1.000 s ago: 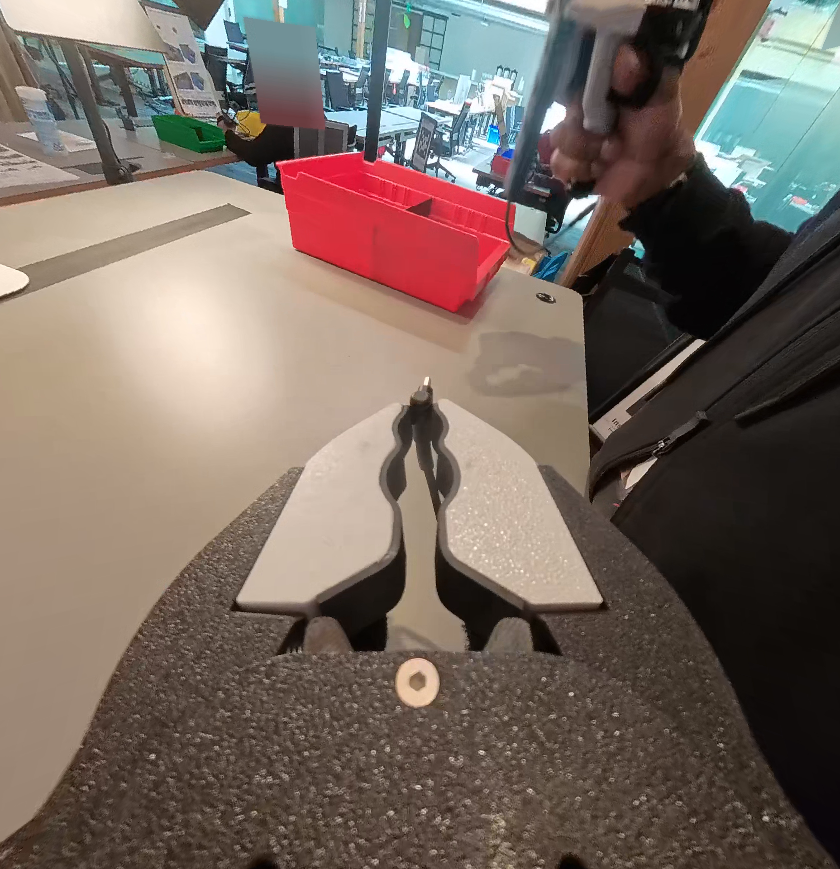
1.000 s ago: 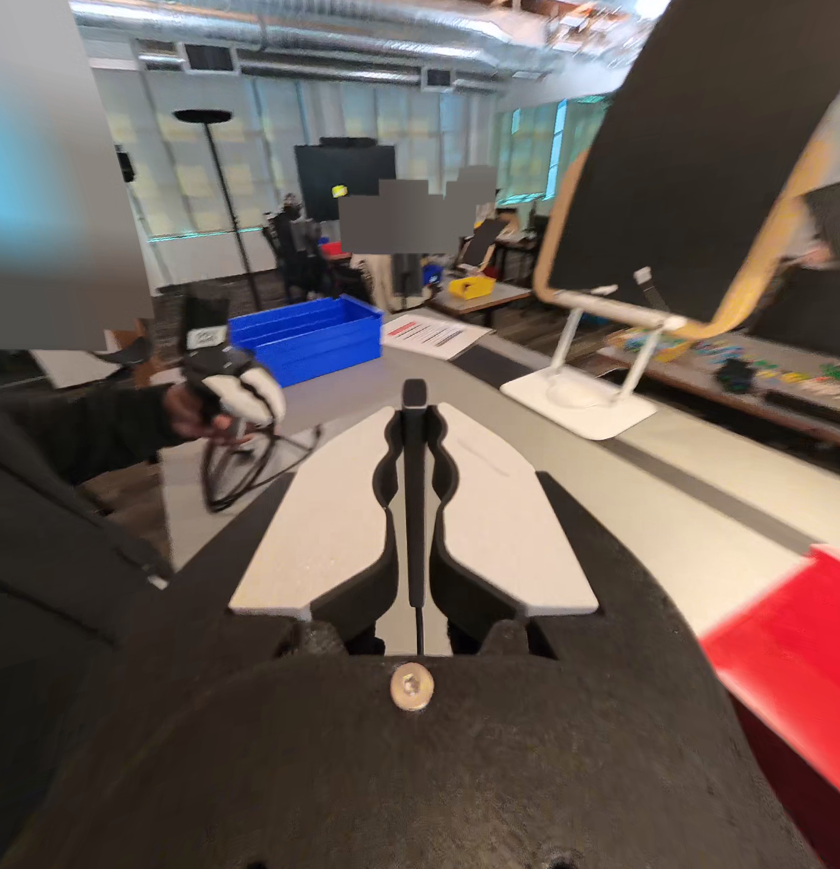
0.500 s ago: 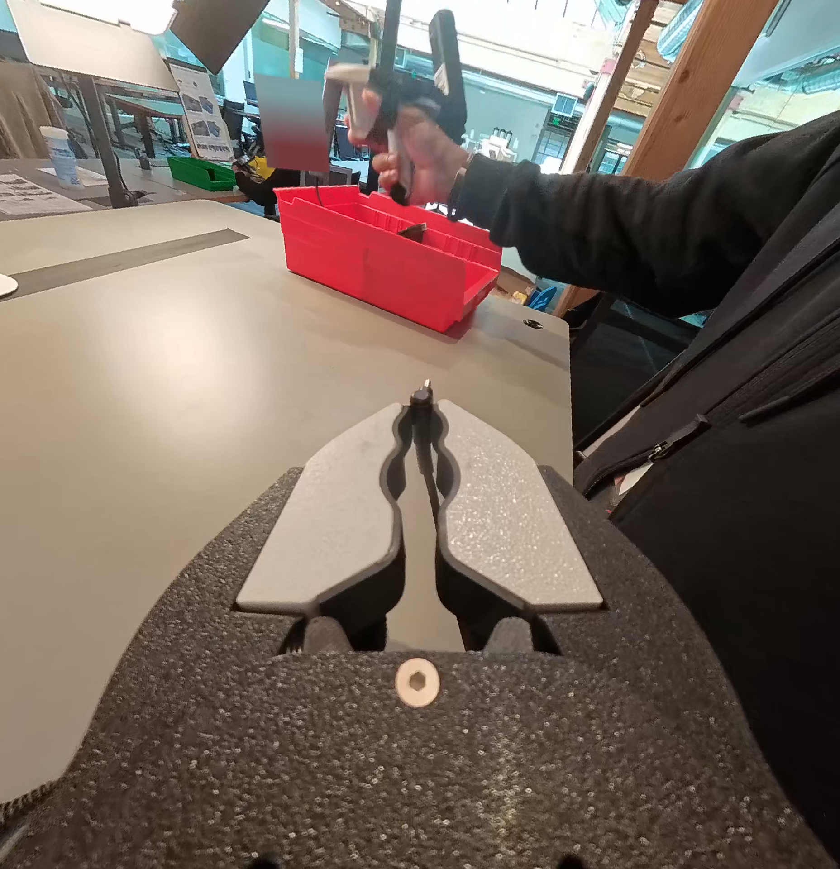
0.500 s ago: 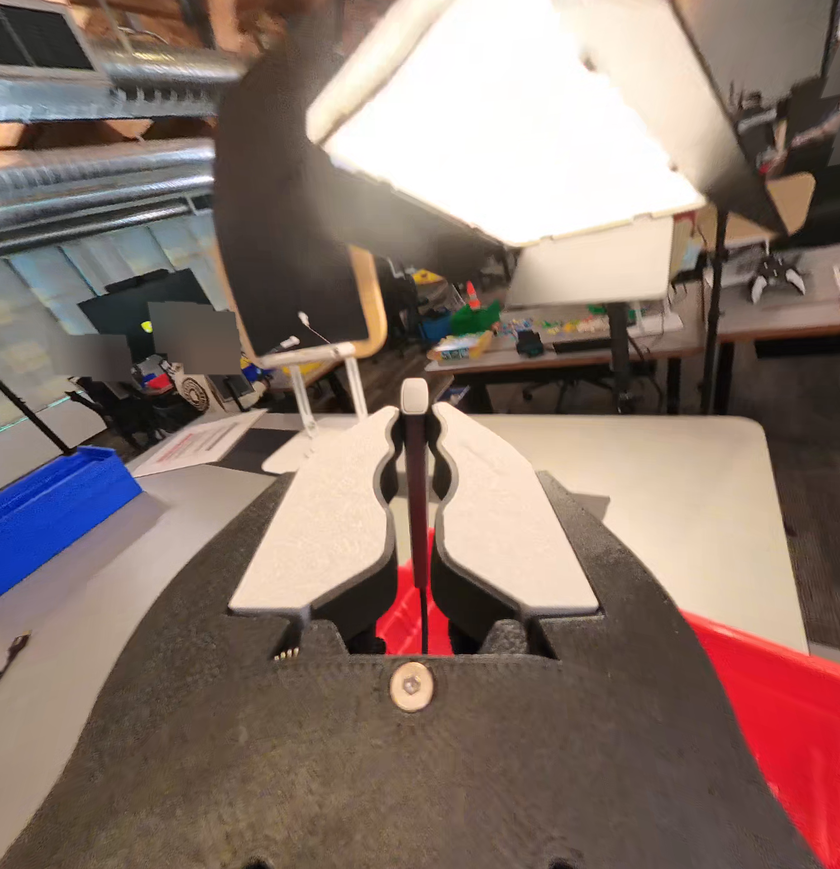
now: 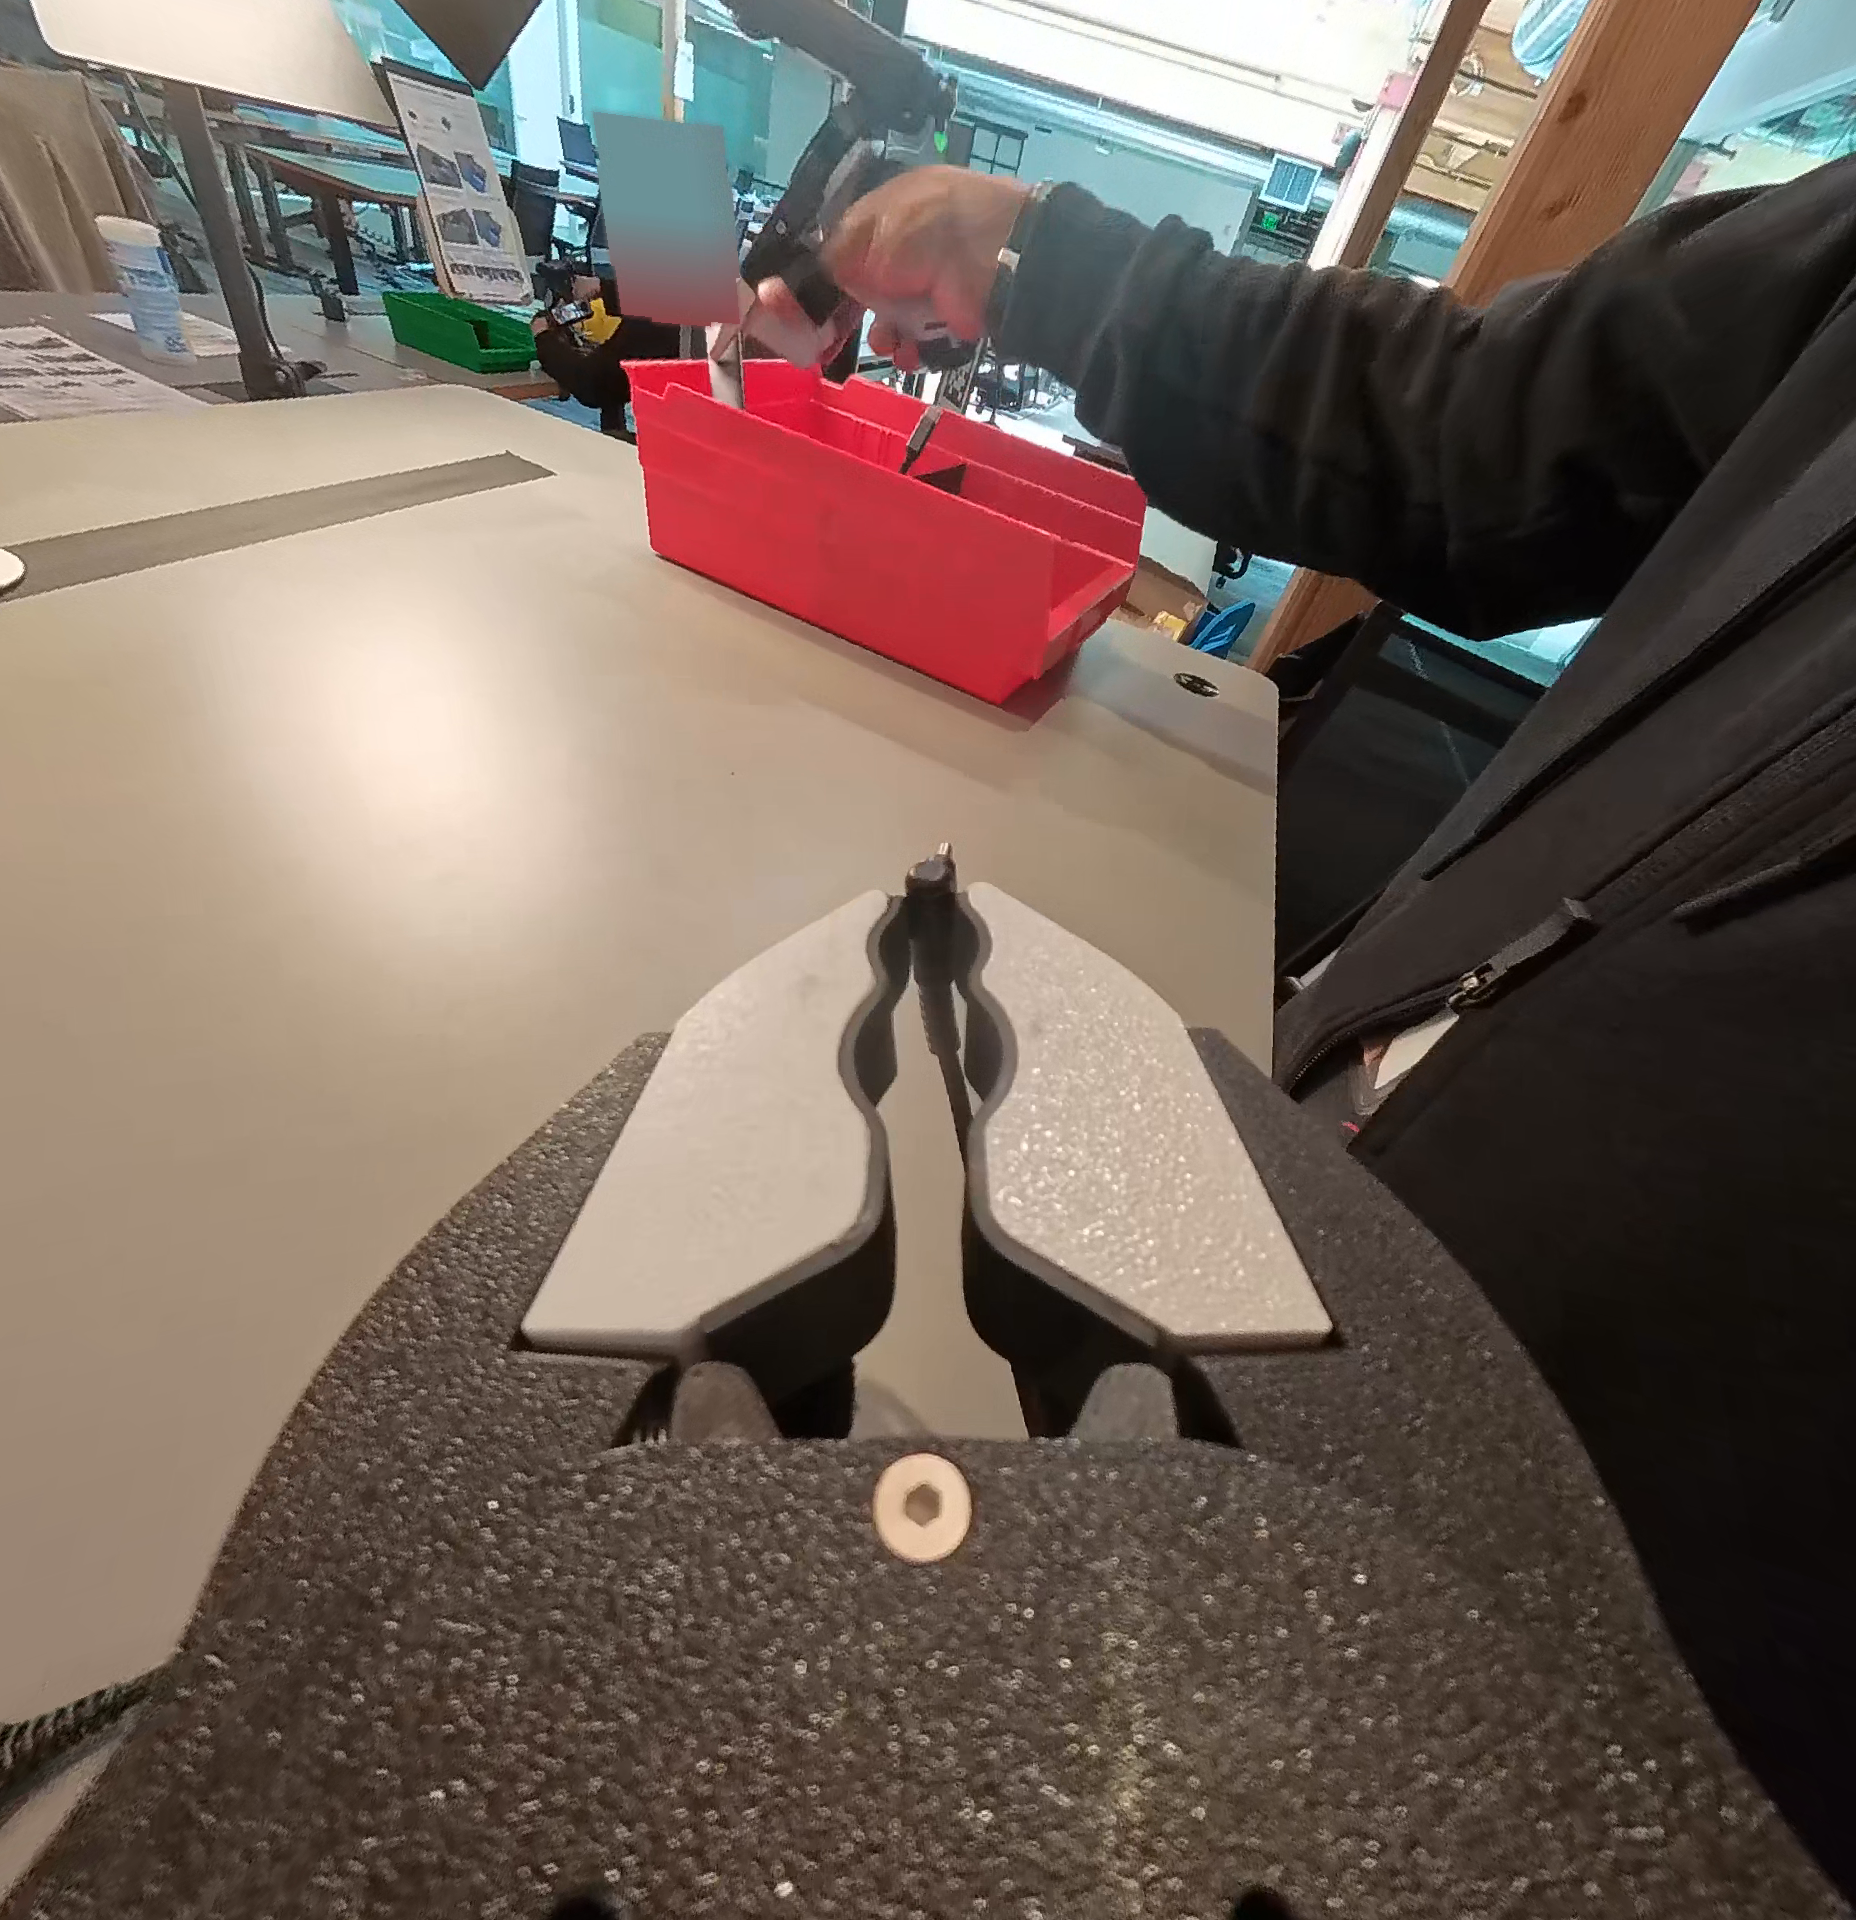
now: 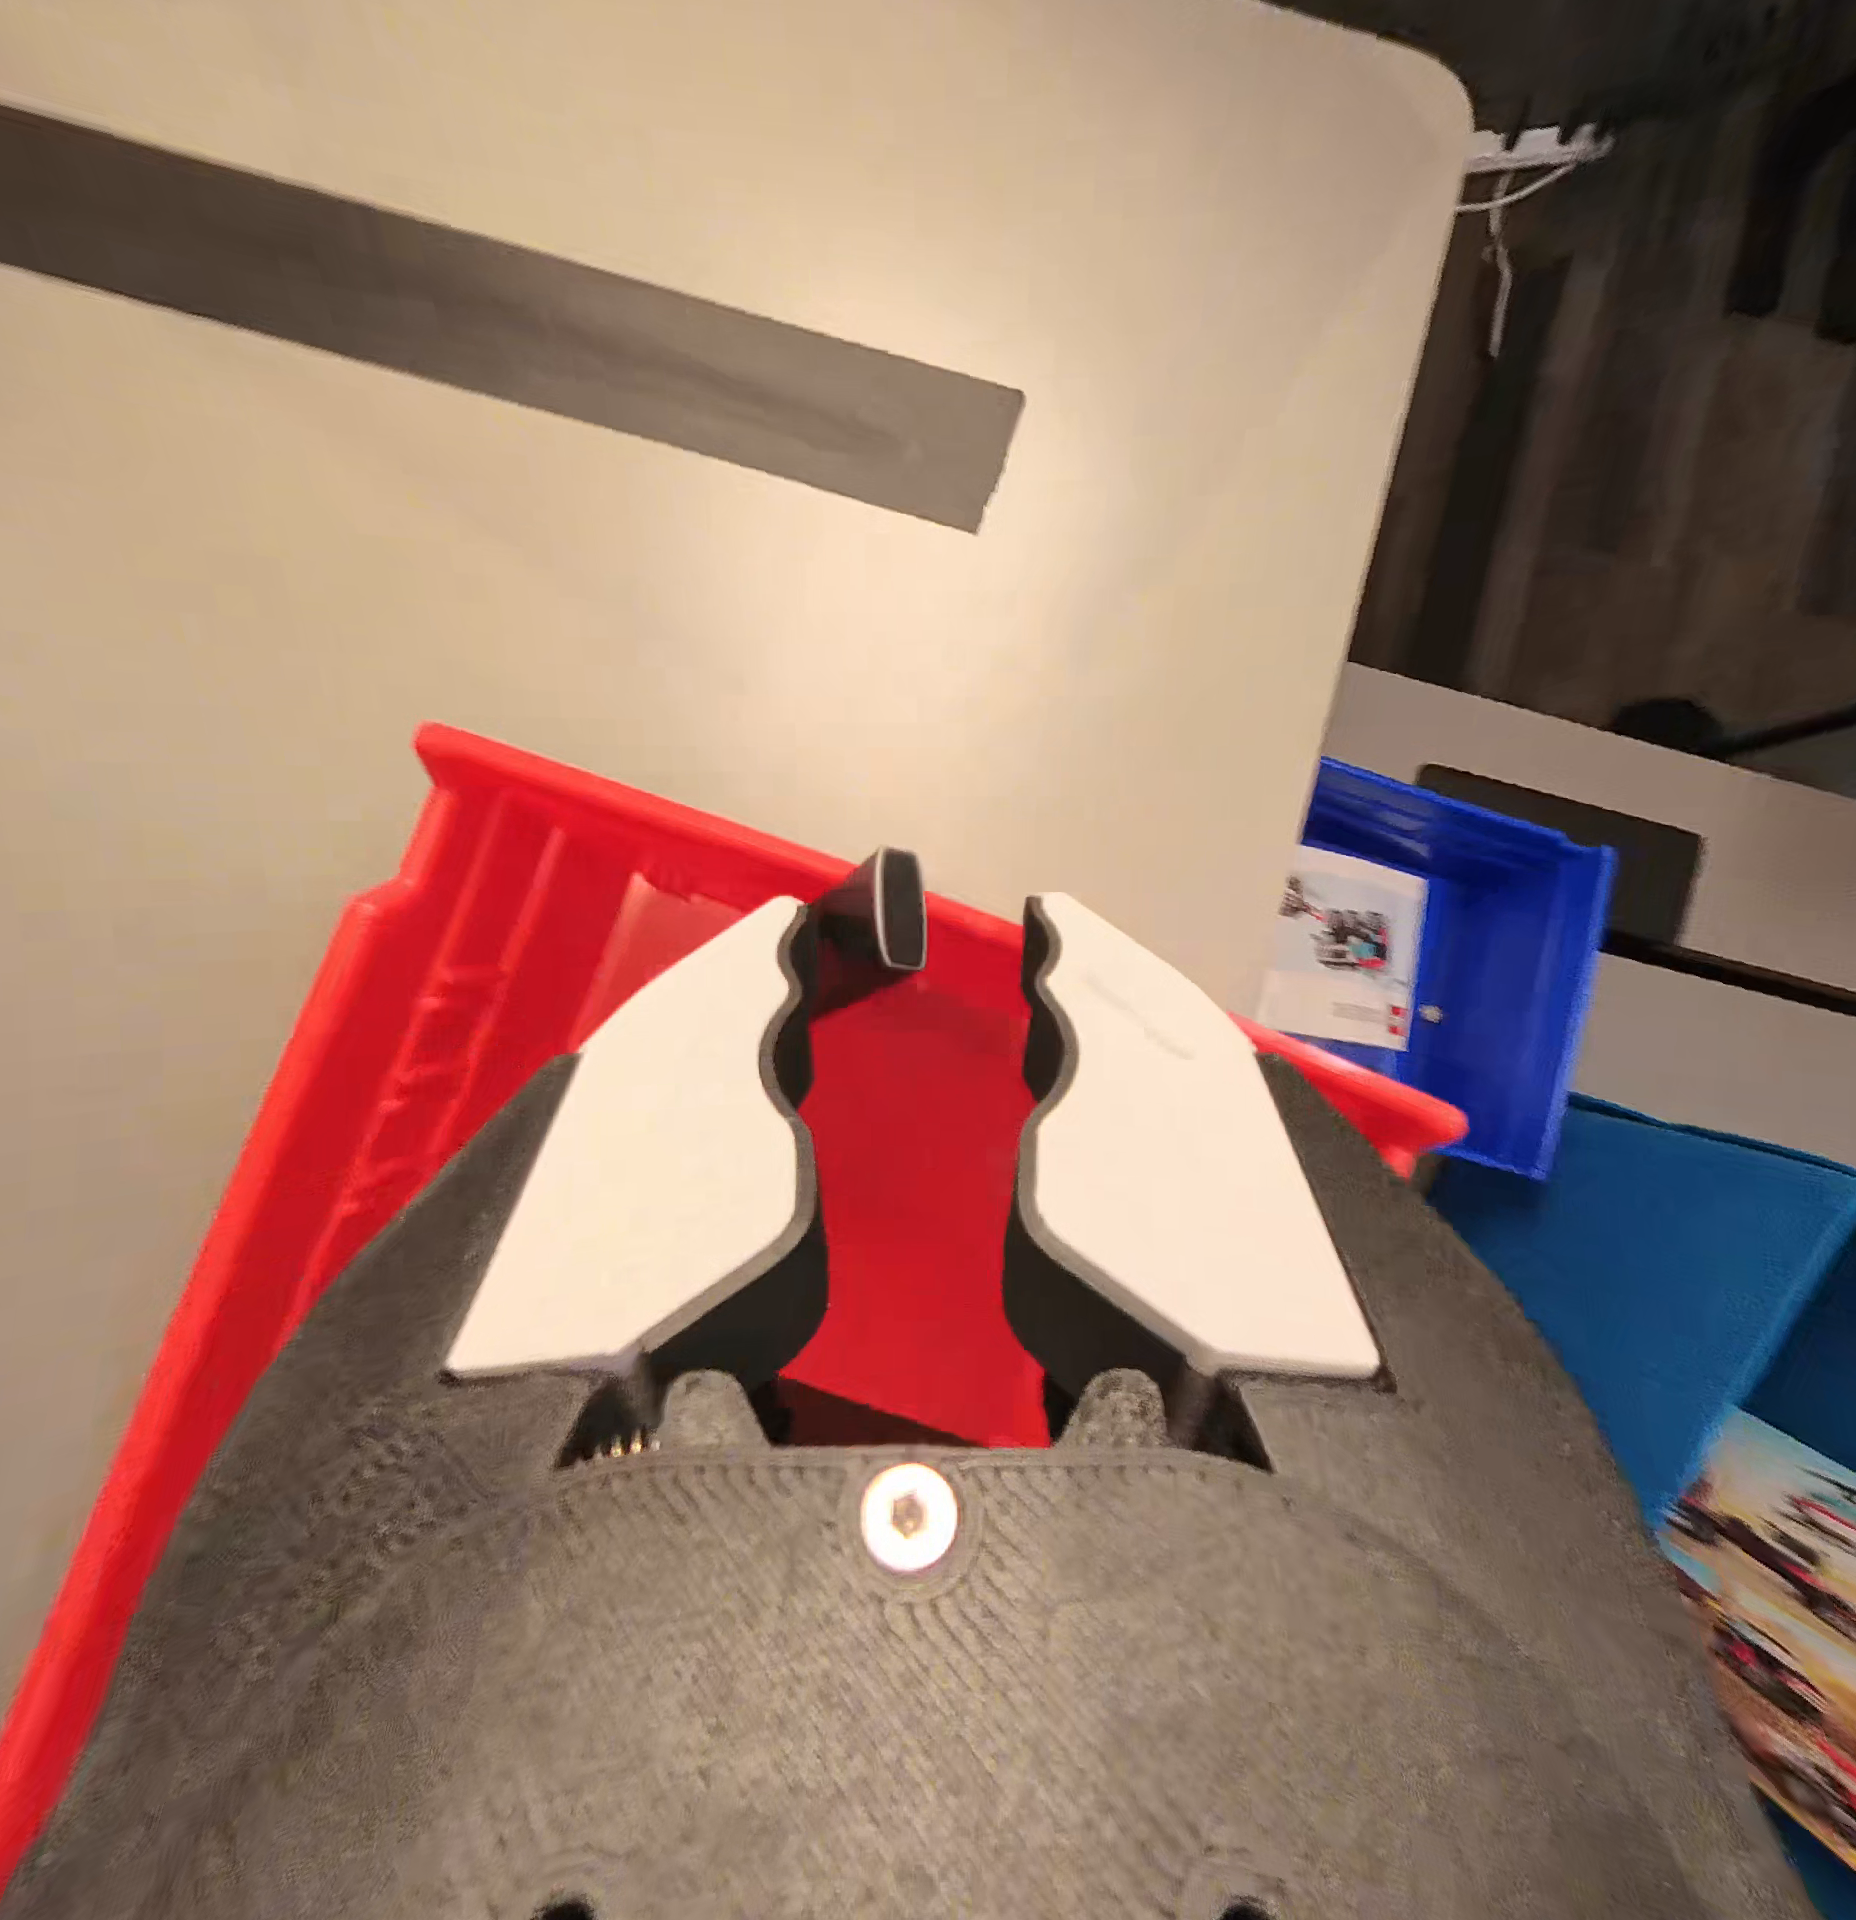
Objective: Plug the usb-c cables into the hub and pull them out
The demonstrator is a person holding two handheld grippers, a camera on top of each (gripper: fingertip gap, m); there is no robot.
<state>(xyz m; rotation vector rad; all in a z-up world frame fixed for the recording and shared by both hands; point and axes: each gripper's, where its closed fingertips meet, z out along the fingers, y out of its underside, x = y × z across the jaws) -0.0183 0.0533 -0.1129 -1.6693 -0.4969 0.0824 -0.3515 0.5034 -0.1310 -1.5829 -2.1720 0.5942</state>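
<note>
My left fingers (image 5: 929,894) are pressed tight on a thin black cable (image 5: 934,971), and its small plug tip pokes out past them, low over the grey counter (image 5: 332,831). My right fingers (image 6: 913,935) are spread wide over the red bin (image 6: 456,997) at the far right of the counter. A flat dark hub (image 6: 882,920) leans on my left one. I cannot tell if it is held.
</note>
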